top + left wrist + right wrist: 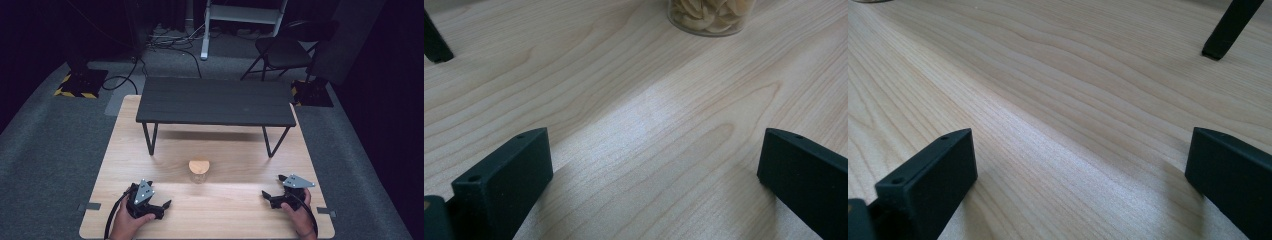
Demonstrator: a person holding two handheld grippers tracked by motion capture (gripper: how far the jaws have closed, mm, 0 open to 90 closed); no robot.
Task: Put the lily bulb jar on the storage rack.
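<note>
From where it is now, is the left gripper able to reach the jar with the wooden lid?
Probably yes. The left gripper rests near the table's front edge with its jaws wide apart and nothing between them. Bare wood lies between it and the jar, which stands apart from the black shelf.

The person's left hand (131,222) enters from the bottom edge at about 7 o'clock and grips the left gripper (159,206), whose fingers point toward 3 o'clock and slightly up the frame. In the left gripper view its two black fingers (504,182) stand wide apart with nothing between them, held low. The right hand (299,215) comes in at about 5 o'clock and holds the right gripper (272,187), aimed toward 10 o'clock. In the right gripper view its fingers (928,182) are likewise spread wide and hold nothing. A grey three-cornered plate tops each gripper, and a cable trails back along each wrist.
</note>
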